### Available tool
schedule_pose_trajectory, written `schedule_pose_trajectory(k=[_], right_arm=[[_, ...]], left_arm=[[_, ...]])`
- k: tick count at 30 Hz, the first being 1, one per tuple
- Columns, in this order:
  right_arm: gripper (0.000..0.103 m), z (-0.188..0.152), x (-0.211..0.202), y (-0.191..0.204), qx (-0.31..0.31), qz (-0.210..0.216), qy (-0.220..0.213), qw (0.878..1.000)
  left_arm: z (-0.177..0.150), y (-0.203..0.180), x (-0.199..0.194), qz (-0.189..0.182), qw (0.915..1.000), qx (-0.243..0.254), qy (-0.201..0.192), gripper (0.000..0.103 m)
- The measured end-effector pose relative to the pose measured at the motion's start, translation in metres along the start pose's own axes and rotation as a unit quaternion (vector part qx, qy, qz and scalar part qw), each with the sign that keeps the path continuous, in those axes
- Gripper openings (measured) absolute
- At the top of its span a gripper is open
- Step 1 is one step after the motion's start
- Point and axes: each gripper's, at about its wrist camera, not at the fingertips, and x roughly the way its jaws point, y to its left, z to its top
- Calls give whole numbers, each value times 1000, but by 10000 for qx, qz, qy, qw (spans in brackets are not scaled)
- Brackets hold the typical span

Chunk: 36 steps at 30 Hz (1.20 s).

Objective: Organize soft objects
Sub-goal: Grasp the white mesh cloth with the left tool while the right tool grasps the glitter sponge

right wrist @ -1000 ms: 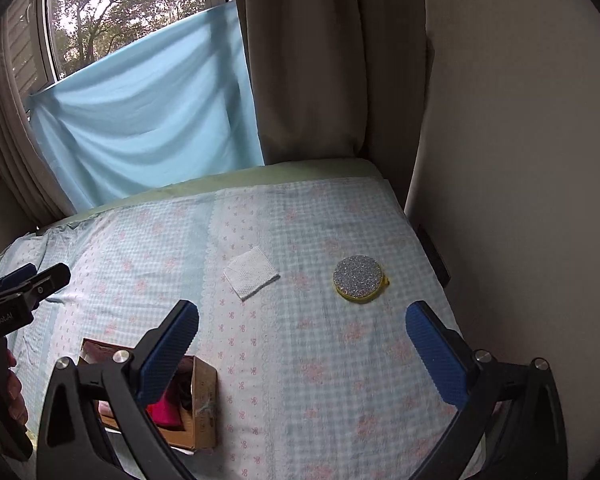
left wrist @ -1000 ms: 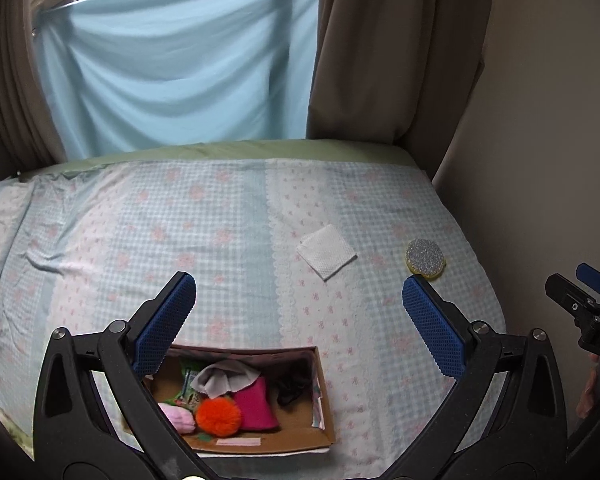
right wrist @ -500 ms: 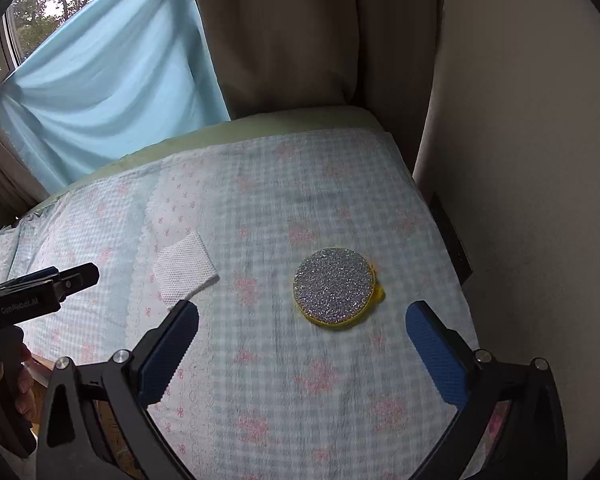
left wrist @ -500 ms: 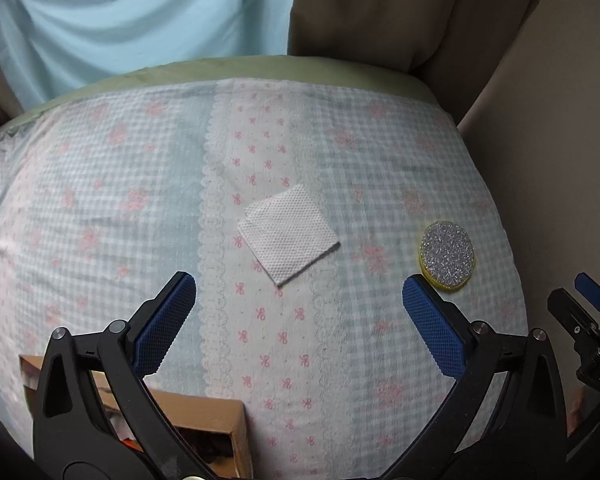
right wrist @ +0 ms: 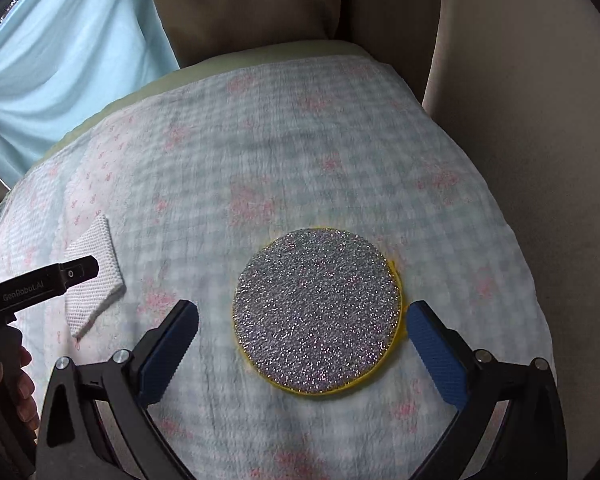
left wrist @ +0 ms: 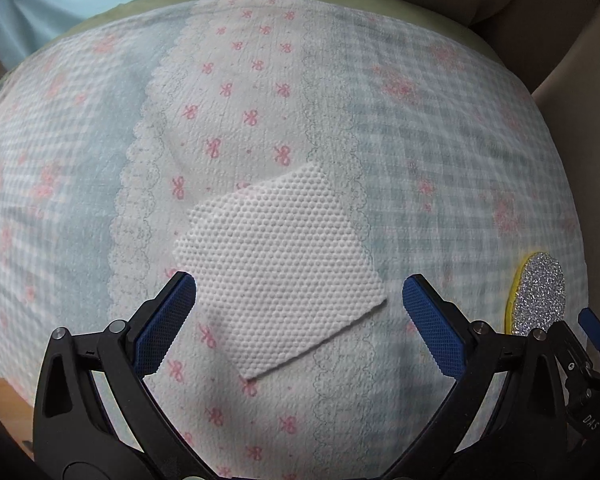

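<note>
Two soft things lying flat on a bed (left wrist: pixel 440 128) under a checked sheet with pink bows, backed by a pale blue curtain (right wrist: pixel 72 64) and a brown drape (right wrist: pixel 252 4). Largest on the sheet: white dimpled cloth (left wrist: pixel 278 272), square, turned cornerwise, lying on the lace-edged white strip. Smaller, well to its right and near the bed's right edge: round glitter sponge (right wrist: pixel 318 314), silver on top, yellow at the rim. Left gripper (left wrist: pixel 300 320) spread wide, blue pads (left wrist: pixel 168 320) on either side of the cloth's near half, nothing pinched. Right gripper (right wrist: pixel 302 350) likewise spread wide, straddling the sponge, right pad just beside the yellow rim, contact not clear. Seen at the left edge of the right wrist view, a hand (right wrist: pixel 18 388) on the left gripper's black handle.
</note>
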Motion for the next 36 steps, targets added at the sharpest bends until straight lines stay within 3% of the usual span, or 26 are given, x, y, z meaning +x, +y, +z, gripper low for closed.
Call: schedule_pose_trajectory(k=[5,11,12,14,16,17,19,22,24,27,36], right_arm=[[103,-2,29,-1,-44,-133,156,9998],[103,-7,44,-3,-232,-469,147,9985],[99,-7,44,-5,-191,-471,101,9987],[87,-7,40,-12,-52,-498,17,9987],[71,-8,35,-20,82,-542,-56,9985],[63,-8,32,-24,141,-551,-75,9984],[53,-8,28,-31,259,-548,-93,9981],[30,-9,22,-36,339,-675,-88,9971],[23,-9,18,-40,418,-703,-110,9966],[17,-9,14,-42,473,-774,-95,9958],[16,-4,-31,-35,377,-670,-289,9966]], left_arm=[[2,6,30,178,9997,-64,127,102],[-1,1,35,280,9995,100,-43,101],[-1,2,35,259,9996,95,-51,99],[-2,0,31,235,9996,123,-101,87],[-3,0,24,207,9995,163,-187,62],[-4,0,21,204,9994,165,-207,57],[-4,4,17,193,9995,98,-244,37],[-2,13,12,109,9996,-84,-254,17],[-3,17,9,36,9996,-151,-239,11],[-4,17,4,39,9996,-121,-237,10],[-3,15,-35,-149,9990,-115,-399,9]])
